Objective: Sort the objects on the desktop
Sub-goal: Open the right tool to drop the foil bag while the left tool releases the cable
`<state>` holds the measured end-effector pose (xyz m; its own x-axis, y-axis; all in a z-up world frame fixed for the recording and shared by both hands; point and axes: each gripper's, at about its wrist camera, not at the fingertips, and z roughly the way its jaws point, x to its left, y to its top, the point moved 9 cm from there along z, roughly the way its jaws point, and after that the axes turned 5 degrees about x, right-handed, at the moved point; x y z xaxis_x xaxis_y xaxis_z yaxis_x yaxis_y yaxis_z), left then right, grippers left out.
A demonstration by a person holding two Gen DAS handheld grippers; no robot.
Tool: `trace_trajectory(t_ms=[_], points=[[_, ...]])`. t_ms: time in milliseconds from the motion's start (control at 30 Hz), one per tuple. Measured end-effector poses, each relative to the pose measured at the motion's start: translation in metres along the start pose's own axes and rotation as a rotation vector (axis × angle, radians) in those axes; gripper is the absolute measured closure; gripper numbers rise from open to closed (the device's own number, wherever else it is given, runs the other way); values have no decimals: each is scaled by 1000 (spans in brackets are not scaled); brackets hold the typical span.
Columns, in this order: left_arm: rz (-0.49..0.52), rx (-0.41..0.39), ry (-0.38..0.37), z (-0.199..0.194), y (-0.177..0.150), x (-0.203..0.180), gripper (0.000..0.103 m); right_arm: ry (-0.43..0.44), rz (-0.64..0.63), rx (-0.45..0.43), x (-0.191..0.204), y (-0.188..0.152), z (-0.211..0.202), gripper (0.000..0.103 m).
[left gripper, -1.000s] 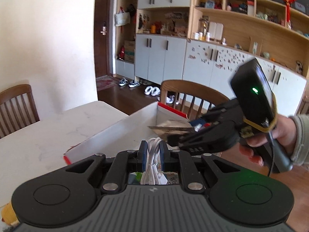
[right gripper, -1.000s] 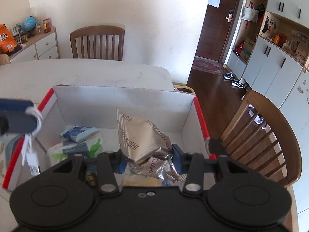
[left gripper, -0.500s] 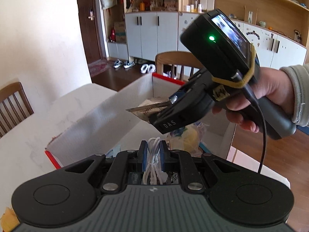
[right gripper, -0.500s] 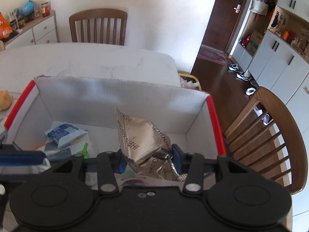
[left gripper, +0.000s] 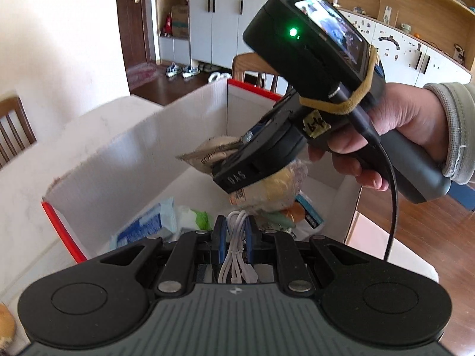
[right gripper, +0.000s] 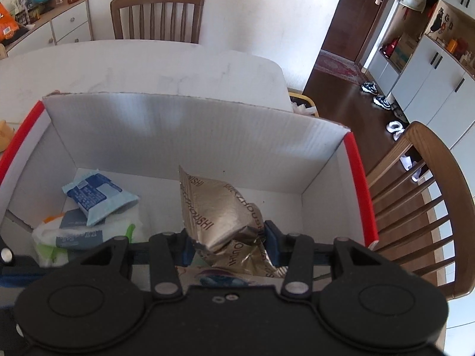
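A white cardboard box [right gripper: 184, 124] with red edges stands on the white table. My right gripper [right gripper: 227, 240] is shut on a crumpled silver-gold snack bag [right gripper: 219, 210] and holds it inside the box, above the floor. In the left wrist view that same bag [left gripper: 207, 154] sticks out of the right gripper, which a hand [left gripper: 394, 136] grips. My left gripper [left gripper: 234, 234] is shut on a coiled white cable [left gripper: 236, 249] over the near side of the box [left gripper: 142, 148].
Inside the box lie a blue wrapped pack [right gripper: 98, 195], a white tissue pack [right gripper: 77, 234] and a yellowish wrapped item [left gripper: 276, 190]. Wooden chairs [right gripper: 421, 207] stand to the right and at the far side [right gripper: 157, 14]. A yellow toy [right gripper: 6, 133] lies left of the box.
Both grippers have sunk toward the box and tilted downward. The snack bag is now lower inside the box. The cable now hangs over the box's near side.
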<state>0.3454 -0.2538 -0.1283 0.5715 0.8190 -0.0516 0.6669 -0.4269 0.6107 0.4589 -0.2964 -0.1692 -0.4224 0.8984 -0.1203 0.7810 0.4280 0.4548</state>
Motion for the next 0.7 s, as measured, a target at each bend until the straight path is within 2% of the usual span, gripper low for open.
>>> trace_trajectory(t_ms=[300, 400, 600, 667, 700], points=[[-98, 95, -54, 10, -11, 4, 91, 25, 42, 2, -5, -2, 0, 53], [-98, 93, -48, 8, -13, 4, 91, 36, 54, 0, -7, -3, -4, 44], [-88, 92, -44, 6, -15, 0, 90, 52, 67, -6, -8, -5, -13, 43], [-90, 93, -47, 4, -16, 1, 85, 56, 69, -12, -8, -6, -17, 40], [-90, 93, -44, 4, -16, 1, 76, 58, 72, -16, -7, -6, -19, 39]])
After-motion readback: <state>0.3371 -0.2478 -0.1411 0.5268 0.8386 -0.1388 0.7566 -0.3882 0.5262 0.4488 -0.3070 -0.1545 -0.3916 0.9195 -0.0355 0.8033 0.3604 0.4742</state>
